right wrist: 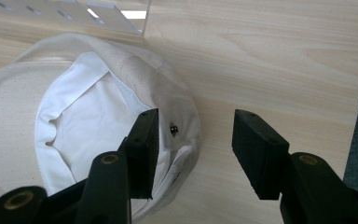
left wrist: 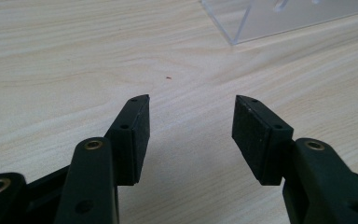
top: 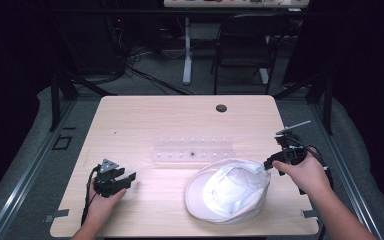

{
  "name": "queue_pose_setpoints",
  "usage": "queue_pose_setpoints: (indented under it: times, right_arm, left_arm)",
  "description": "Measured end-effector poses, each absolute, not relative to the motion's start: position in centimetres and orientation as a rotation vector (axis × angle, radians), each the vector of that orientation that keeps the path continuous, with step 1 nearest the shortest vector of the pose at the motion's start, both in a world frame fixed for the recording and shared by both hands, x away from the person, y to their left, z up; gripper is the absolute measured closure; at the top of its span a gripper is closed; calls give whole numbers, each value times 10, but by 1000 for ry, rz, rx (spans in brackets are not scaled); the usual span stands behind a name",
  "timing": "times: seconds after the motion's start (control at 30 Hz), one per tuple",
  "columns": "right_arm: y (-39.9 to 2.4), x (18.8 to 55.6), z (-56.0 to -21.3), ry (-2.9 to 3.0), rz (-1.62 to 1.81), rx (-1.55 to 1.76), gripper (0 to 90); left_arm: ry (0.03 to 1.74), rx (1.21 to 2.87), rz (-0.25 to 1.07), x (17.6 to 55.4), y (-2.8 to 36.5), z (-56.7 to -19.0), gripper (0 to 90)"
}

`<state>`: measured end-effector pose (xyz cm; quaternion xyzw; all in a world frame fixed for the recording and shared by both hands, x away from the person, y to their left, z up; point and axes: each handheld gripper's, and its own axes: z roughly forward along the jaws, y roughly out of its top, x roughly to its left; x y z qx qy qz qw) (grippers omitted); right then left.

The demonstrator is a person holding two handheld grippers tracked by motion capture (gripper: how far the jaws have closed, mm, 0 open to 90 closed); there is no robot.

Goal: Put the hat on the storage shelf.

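While working at the rear edge of the cap (top: 230, 190), keep the right gripper (top: 272, 164) released: jaws wide, nothing clamped, pads clear of the cloth.

Cap location: near side of the table (top: 155, 120), right of centre, crown down and lining up, just in front of the clear rack (top: 192, 150).

Likely step: taking hold of the rear rim, or clearing away from it.

For a clean grip:
- Line up as in the right gripper view, with one jaw over the lining, the other over bare wood and the rim between them.
- Lower until both pads bracket the doubled band, not the loose lining alone — thin lining probably slips or bunches.
- Stay just beside the metal snap (right wrist: 173, 129); avoid clamping on it, since a hard stud under a pad likely spoils the hold.
- Close squarely across the rim, then lift slowly and check that the brim follows without dragging.
- Steer clear of the rack when moving the cap away from the person.

Left gripper (top: 125, 179): also released and holding nothing, resting low over bare table well left of the cap. Leave it parked there, or bring it to the brim if the cloth sags.
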<state>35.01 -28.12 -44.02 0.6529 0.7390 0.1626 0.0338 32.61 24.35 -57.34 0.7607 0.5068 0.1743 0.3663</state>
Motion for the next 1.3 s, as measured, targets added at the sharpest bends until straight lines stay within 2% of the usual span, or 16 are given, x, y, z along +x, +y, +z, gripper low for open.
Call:
queue_pose_setpoints:
  times: [0.47,0.93,1.3]
  right_arm:
    - [-272,361,-455,2325,391,2065,495]
    - [-262,362,-471,2358,282,2119,538]
    - [-260,359,-477,2347,163,2171,682]
  left_arm:
    - [1301,1958,442,326,243,-574,469]
    - [1299,1960,442,326,242,-574,468]
    - [1298,1964,443,326,242,-574,468]
